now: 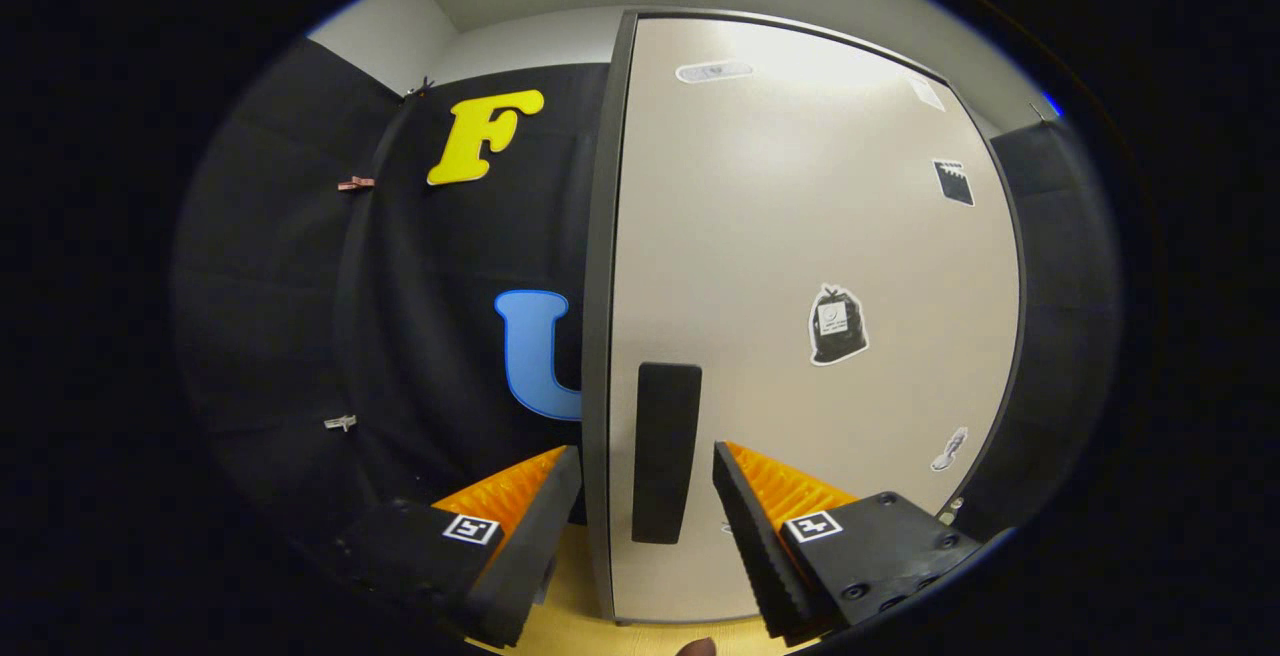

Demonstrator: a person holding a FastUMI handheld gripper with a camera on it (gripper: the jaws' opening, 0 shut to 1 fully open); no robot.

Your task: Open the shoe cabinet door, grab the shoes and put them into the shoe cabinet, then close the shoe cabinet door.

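Black cloth flanks upright door handle (pixel 666 452) between open claw (pixel 646 466).

Small clips (pixel 356 183) pinned on black cloth wall (pixel 280 336); pale wood floor (pixel 575 586), possibly tabletop, below.

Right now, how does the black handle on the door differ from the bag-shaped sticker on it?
The handle is a tall plain black bar near the door edge, lined up in the gap of the open gripper. The sticker is smaller, bag-shaped, white-rimmed, and sits farther from that edge, beyond the right finger. Both are black and on the door face.
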